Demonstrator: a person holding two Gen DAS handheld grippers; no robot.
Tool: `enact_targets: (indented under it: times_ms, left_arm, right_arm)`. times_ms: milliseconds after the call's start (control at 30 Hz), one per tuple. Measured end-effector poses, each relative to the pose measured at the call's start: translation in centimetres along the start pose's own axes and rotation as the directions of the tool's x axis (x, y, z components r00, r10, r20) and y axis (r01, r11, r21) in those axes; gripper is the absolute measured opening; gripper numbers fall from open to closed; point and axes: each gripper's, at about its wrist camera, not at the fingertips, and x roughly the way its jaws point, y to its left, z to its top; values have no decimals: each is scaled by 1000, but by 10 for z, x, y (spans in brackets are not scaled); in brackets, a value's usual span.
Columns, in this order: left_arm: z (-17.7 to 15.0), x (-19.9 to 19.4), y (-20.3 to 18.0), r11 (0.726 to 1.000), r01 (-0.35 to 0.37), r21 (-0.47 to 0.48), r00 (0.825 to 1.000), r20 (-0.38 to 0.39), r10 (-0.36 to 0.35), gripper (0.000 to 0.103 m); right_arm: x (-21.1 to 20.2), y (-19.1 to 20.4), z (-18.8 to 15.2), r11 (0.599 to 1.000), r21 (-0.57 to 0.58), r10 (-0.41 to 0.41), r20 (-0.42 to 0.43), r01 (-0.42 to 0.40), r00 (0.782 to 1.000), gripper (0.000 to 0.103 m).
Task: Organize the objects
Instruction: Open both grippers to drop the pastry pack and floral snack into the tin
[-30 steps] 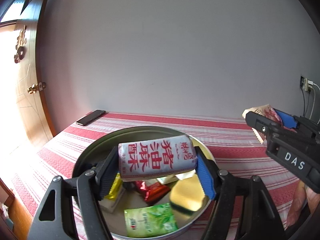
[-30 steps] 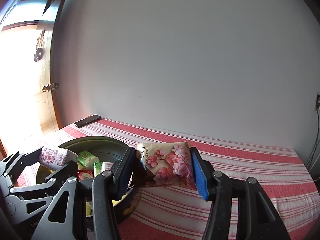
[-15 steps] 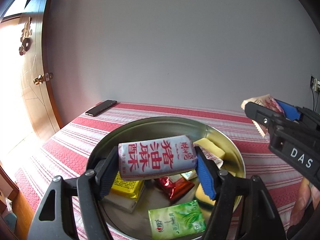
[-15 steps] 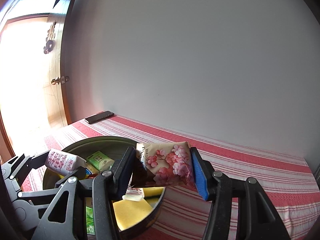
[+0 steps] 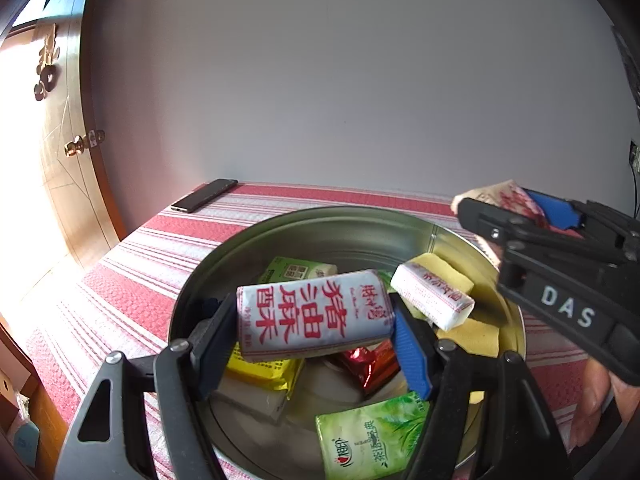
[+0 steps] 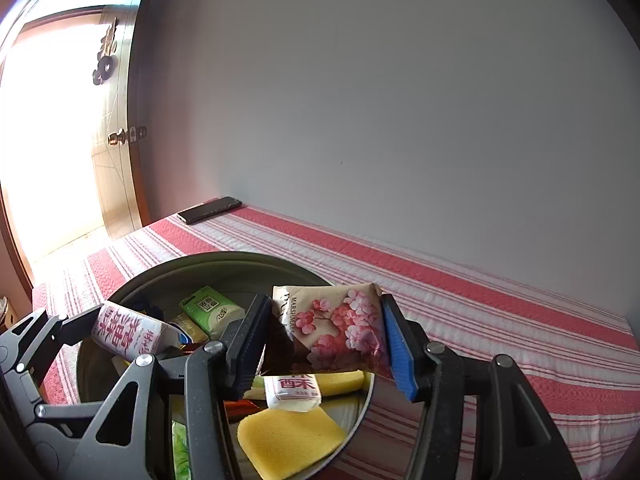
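Packets fill both grippers, each clamped across its short sides so the printed face stays up and the soft wrapper does not fold. The left gripper (image 5: 314, 338) is clenched on a white packet with red characters (image 5: 312, 314), held above the near part of the round metal tin (image 5: 320, 220) — a sensible place, I judge, for letting it drop among the rest. The right gripper (image 6: 326, 338) grasps a blossom-print packet (image 6: 340, 328) over the tin's right rim, partly beyond it, so it probably needs to come further in before release. Below and ahead of the left fingers lie the sorted goods: one more white packet with red characters (image 5: 432, 300) leaning on yellow sponges (image 5: 452, 272), of which two or three show, two green packets (image 5: 368, 436), one yellow packet (image 5: 268, 368) and one red foil wrapper (image 5: 368, 364); a pale block under the yellow one is unclear. Far ahead of both grippers, at the back left corner of the red-striped tablecloth (image 6: 480, 304), one black phone (image 6: 210, 209) lies well apart — not part of the sorting, it seems.
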Motion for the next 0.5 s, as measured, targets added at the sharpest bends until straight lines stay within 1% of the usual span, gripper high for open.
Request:
enact_targets:
  times_ms: [500]
  left_arm:
    - [-8, 20, -3, 999, 29, 21, 998, -60, -28, 72]
  right_arm:
    - [32, 11, -7, 1000, -12, 2, -89, -3, 996, 57]
